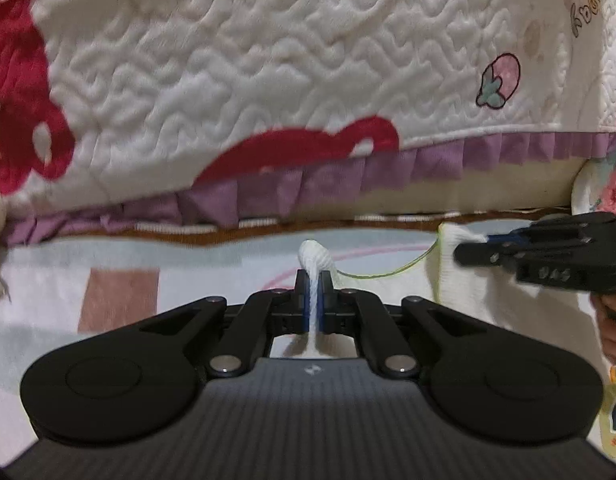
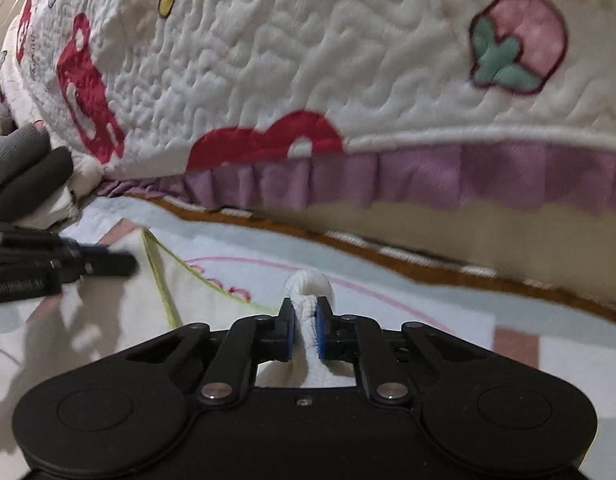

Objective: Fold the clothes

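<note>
Quilt [image 1: 268,80] fills most of both views, white and puffy with wavy stitching, red shapes, a little pink strawberry [image 1: 499,80] and a purple ruffle [image 1: 387,168] running along its bottom edge. Under it is the sheet [image 1: 120,280], pale with blue, pink and reddish-brown blocks, plus a brown trim line where it meets the quilt. Lying flat on the sheet is the cloth [image 2: 120,320], white knit stuff with a thin yellow-green edge, and it's pinched at two spots. Left gripper [image 1: 315,286] has its jaws clamped tight on a bunched fold of the cloth, a white nub poking out past the tips. Right gripper [image 2: 306,322] is doing the same thing on another bunch, jaws narrow with the fabric squeezed between the blue pads [image 2: 319,332]. From the left wrist view the right gripper sits off to the right, level with the cloth's corner, with a bit of hand [image 1: 611,328] behind it. From the right wrist view, grey gloved fingers [image 2: 28,168] show at far left above the other gripper.
</note>
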